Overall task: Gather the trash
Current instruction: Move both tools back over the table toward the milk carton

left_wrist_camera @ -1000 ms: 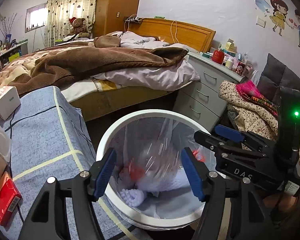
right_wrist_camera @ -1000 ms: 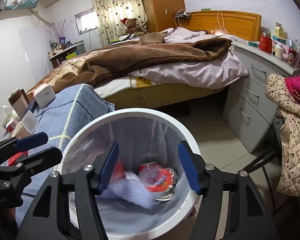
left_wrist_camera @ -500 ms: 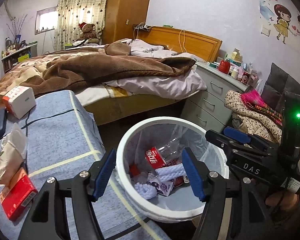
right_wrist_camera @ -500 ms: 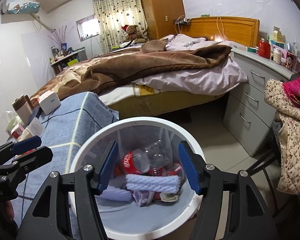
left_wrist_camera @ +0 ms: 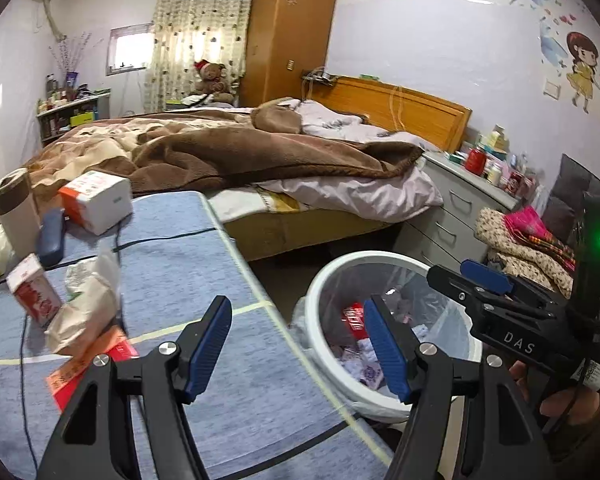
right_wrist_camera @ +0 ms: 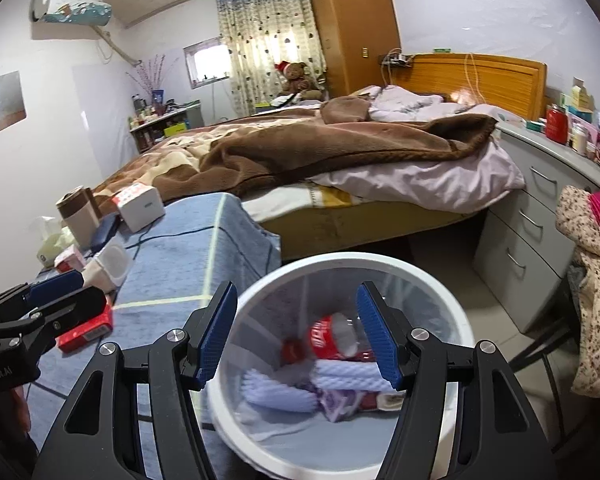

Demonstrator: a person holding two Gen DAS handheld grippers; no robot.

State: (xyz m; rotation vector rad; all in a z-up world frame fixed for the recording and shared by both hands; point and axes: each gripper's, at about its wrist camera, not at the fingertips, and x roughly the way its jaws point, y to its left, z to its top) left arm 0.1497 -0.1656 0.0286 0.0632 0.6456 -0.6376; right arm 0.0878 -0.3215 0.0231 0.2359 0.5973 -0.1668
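The left gripper (left_wrist_camera: 296,344) stands open with nothing between its blue pads, hanging above the right edge of the blue-covered table (left_wrist_camera: 172,264). The right gripper (right_wrist_camera: 296,332) is likewise open and empty, poised over the mouth of the white trash bin (right_wrist_camera: 440,276), which sits on the floor just beside the table's right edge, between the table and the bed (right_wrist_camera: 340,152).

Inside the bin's clear liner lies what looks like collected rubbish: a crushed clear bottle with a red label (right_wrist_camera: 332,338), pale ribbed foam sleeves (right_wrist_camera: 348,374) and a purple-printed wrapper (right_wrist_camera: 336,402). So part of the job appears done.

More seems left on the table. Toward its left edge lie a crumpled tan paper bag (left_wrist_camera: 86,314), a flat red packet (left_wrist_camera: 88,368) under it, and a small red-and-white carton (left_wrist_camera: 34,294); these look like candidates for the bin, though whether each counts as trash cannot be told. Further back, near the far left corner, stand a white box (left_wrist_camera: 98,200), a dark blue case (left_wrist_camera: 51,236) and a tall cup with a brown band (left_wrist_camera: 14,210), probably belongings, not litter.

The bag looks light and crushable, easy to pinch by a fold; the flat packet may need lifting at an edge.
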